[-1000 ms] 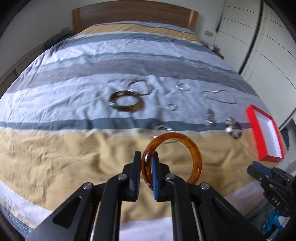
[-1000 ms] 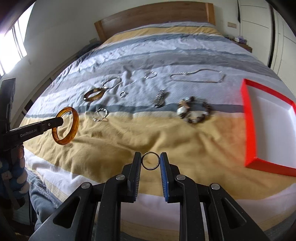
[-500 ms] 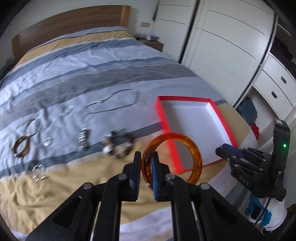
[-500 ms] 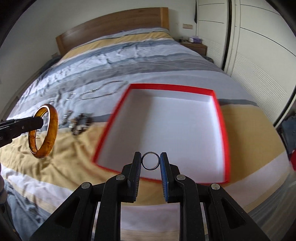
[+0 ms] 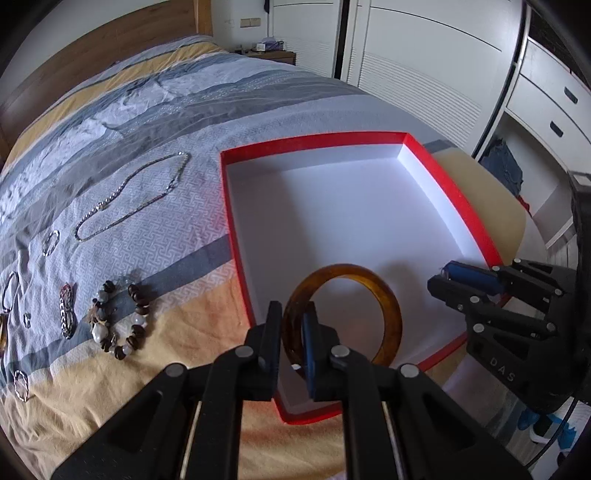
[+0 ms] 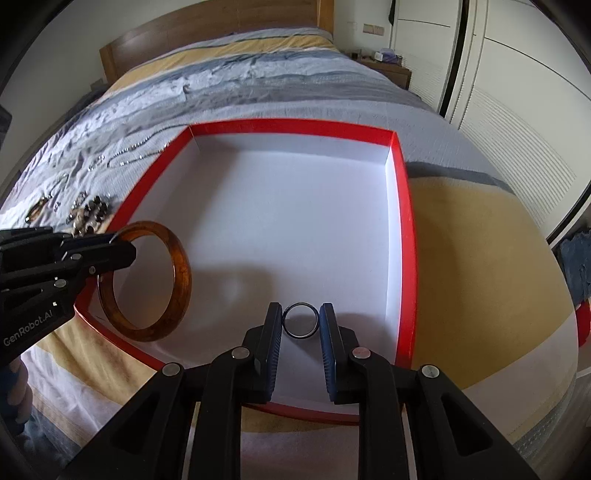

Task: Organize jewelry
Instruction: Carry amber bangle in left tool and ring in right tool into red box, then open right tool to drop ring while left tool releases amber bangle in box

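Observation:
My left gripper [image 5: 293,334] is shut on an amber bangle [image 5: 384,295] and holds it upright over the near left corner of the red box [image 5: 314,142] with a white inside. The bangle [image 6: 181,266] and left gripper [image 6: 118,245] also show in the right wrist view. My right gripper [image 6: 301,319] is shut on a small dark ring [image 6: 301,320] above the box's [image 6: 400,206] near edge. The right gripper [image 5: 443,282] shows at the right of the left wrist view. The box is empty inside.
The box lies on a striped bedspread [image 5: 177,258]. Left of it lie a bead bracelet [image 5: 118,321], a silver chain necklace [image 5: 133,199], a chain bracelet [image 5: 66,314] and several small rings. White wardrobes [image 5: 424,74] stand to the right, a wooden headboard [image 6: 207,29] beyond.
Both grippers have swung right from the jewelry spread to over the red box, carrying the bangle and the ring. The box now fills both views.

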The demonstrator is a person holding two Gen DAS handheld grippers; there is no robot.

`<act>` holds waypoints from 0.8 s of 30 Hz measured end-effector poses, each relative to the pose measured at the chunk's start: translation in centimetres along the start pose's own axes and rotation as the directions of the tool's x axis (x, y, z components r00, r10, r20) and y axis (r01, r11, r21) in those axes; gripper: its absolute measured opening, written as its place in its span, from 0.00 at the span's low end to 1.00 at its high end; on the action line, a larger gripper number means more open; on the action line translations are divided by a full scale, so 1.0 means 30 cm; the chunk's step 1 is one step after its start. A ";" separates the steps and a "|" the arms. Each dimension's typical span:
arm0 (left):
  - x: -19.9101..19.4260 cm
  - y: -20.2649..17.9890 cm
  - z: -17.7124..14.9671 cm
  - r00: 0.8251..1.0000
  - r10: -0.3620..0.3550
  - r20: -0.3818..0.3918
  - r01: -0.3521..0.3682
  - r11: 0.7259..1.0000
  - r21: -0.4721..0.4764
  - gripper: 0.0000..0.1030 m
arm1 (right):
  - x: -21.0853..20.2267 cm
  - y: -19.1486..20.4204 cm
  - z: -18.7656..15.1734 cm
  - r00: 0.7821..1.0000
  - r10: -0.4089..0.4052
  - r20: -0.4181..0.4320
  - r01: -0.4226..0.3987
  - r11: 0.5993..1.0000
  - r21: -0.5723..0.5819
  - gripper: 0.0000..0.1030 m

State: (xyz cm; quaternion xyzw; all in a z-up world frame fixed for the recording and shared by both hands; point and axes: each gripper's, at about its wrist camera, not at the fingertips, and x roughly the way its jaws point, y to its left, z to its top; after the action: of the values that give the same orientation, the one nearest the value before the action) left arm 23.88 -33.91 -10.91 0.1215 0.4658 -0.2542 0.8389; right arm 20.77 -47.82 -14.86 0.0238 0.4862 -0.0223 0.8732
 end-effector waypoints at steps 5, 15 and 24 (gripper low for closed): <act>0.036 -0.028 -0.018 1.000 0.016 -0.006 -0.016 1.000 0.027 0.10 | 0.005 0.005 -0.003 1.000 -0.008 -0.001 0.008 1.000 -0.023 0.20; 0.042 -0.037 -0.030 0.999 0.036 0.020 -0.036 0.998 0.046 0.11 | 0.005 0.016 -0.010 1.000 -0.018 0.007 0.019 0.999 -0.044 0.21; 0.026 -0.042 -0.038 0.999 0.021 0.032 -0.023 0.999 0.042 0.15 | -0.021 -0.006 -0.020 0.999 -0.019 0.029 0.020 1.000 -0.017 0.29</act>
State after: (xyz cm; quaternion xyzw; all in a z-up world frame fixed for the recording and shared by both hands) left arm 22.71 -34.71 -12.14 0.1403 0.4456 -0.2566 0.8461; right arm 19.93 -47.96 -14.65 0.0110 0.4739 -0.0270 0.8801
